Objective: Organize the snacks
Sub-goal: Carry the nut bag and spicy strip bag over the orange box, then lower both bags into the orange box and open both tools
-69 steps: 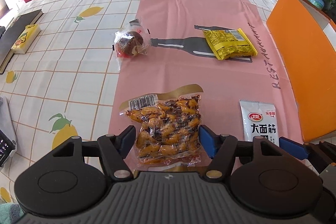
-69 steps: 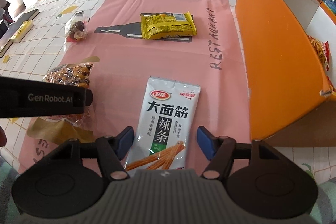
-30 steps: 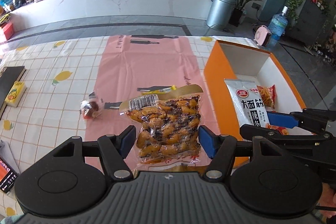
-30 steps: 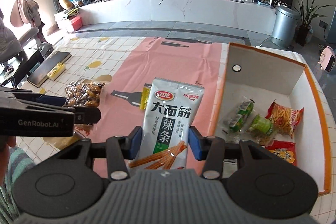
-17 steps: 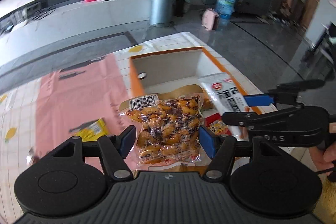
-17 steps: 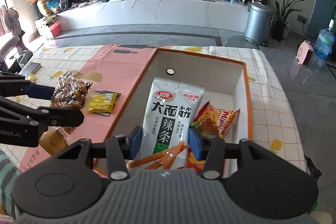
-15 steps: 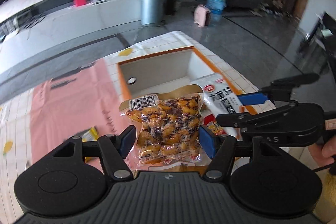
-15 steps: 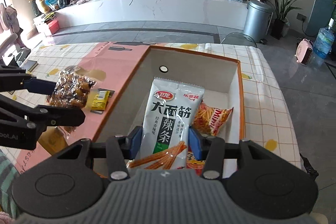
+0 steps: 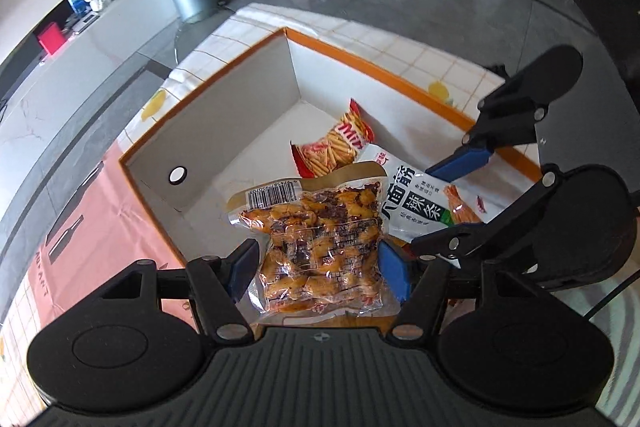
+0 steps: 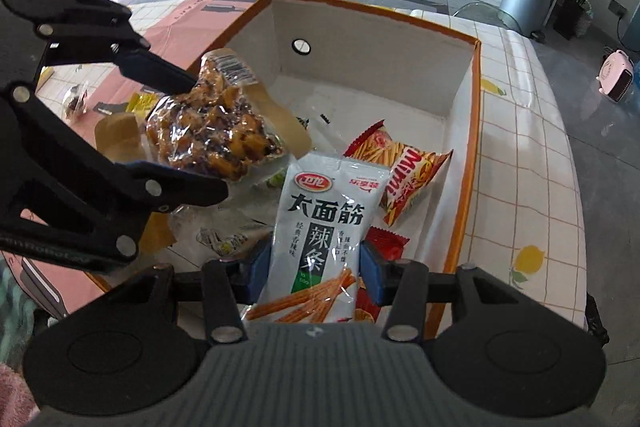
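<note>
Two tools over one orange box (image 9: 400,83): left (image 9: 320,269) clamps one clear packet (image 9: 320,247), right (image 10: 314,271) one white packet (image 10: 320,235).

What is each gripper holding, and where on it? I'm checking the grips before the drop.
Left gripper pinches the clear nut pack by its lower sides; right gripper clamps the white spicy-strip pouch near its bottom.

The white snack packet (image 10: 324,227) reads "大面筋 辣条", the red-and-orange stick snack bag (image 10: 404,179) reads "Mimi", and the pink mat (image 9: 68,247) shows the letters "AURANT".
</note>
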Motion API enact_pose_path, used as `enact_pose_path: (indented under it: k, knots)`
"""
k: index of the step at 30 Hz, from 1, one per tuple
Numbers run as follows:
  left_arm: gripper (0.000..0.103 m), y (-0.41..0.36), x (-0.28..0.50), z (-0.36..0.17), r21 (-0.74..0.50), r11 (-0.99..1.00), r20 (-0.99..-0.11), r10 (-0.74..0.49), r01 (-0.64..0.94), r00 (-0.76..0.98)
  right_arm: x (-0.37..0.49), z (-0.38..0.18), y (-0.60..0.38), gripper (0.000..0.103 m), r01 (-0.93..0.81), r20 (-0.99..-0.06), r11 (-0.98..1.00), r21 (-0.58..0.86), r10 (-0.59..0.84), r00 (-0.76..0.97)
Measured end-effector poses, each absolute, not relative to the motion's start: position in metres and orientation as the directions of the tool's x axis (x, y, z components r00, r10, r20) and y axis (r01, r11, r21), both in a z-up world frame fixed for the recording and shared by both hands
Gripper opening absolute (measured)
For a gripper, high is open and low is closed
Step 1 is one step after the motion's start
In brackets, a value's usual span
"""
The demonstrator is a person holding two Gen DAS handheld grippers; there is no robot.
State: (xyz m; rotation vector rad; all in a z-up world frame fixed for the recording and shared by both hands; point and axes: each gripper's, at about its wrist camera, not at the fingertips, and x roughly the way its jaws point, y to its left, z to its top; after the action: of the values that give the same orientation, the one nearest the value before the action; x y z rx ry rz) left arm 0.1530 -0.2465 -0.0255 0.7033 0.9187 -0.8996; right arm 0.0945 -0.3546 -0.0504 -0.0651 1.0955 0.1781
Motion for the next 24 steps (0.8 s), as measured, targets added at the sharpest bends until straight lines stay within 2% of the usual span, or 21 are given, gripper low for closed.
enact_pose_path:
  k: [12,21,24]
  knots:
    - [0.075,-0.267,0.174,-0.054,0.150,0.411,-0.928,-0.255,0.899,0.272,0.125,-0.074,-0.342,0.047,-0.256,-0.926,0.967,-0.015,0.083,0.369]
    - [0.076,-0.268,0.179,-0.064,0.135,0.407,-0.937,-0.245,0.903,0.250,0.141,-0.088,-0.335,0.048,-0.304,-0.947,0.952,-0.048,0.053,0.316]
    - [0.078,-0.265,0.183,-0.065,0.098,0.434,-0.934,-0.270,0.896,0.233,0.140,-0.089,-0.336,0.052,-0.302,-0.946,0.952,-0.058,0.045,0.322]
